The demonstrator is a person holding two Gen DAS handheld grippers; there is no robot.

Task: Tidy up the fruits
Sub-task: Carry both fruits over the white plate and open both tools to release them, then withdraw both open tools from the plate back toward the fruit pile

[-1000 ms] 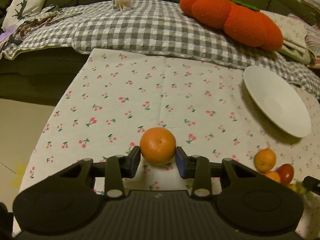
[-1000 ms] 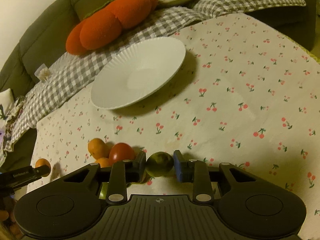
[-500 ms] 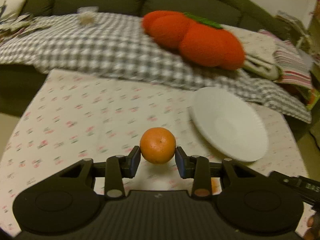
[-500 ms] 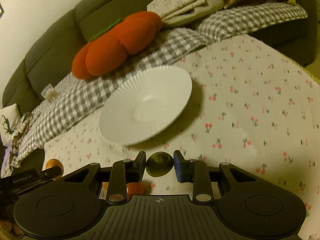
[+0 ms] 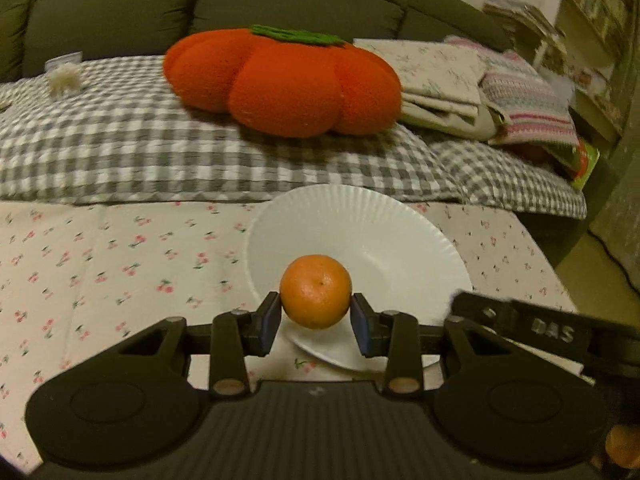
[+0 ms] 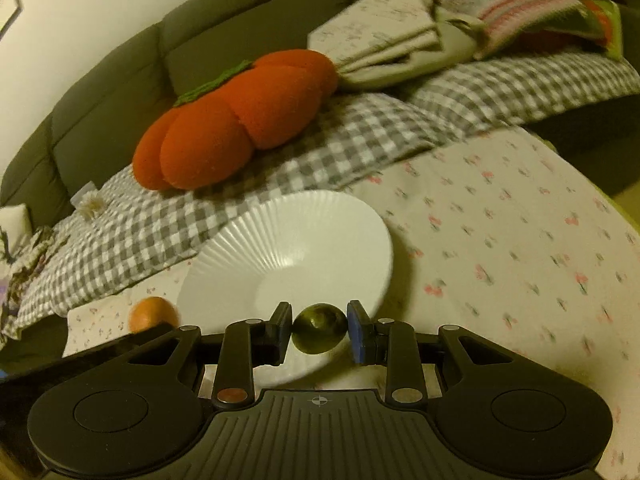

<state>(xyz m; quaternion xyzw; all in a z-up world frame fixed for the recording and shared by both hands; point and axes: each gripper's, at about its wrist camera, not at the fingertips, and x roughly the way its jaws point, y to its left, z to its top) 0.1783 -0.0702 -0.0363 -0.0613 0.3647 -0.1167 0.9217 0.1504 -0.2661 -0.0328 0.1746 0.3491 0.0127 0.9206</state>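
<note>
2 fruits are held: my left gripper (image 5: pixel 315 312) clamps the orange (image 5: pixel 315 291), my right gripper (image 6: pixel 319 330) the green fruit (image 6: pixel 319 328), both at lower centre over the plate (image 6: pixel 280 240). I should lower gently before opening, so nothing rolls off.

Both fruits lifted off the worktop and carried to the plate

A second ago the orange (image 5: pixel 315 291) and the dark green fruit (image 6: pixel 319 328) sat on the cherry-print worktop (image 5: pixel 120 264); now each hangs over the near rim of the white plate (image 5: pixel 400 240), which has slid from 2 o'clock to 12 o'clock ahead of the left hand-held gripper (image 5: pixel 315 322) and right hand-held gripper (image 6: pixel 319 330).
</note>
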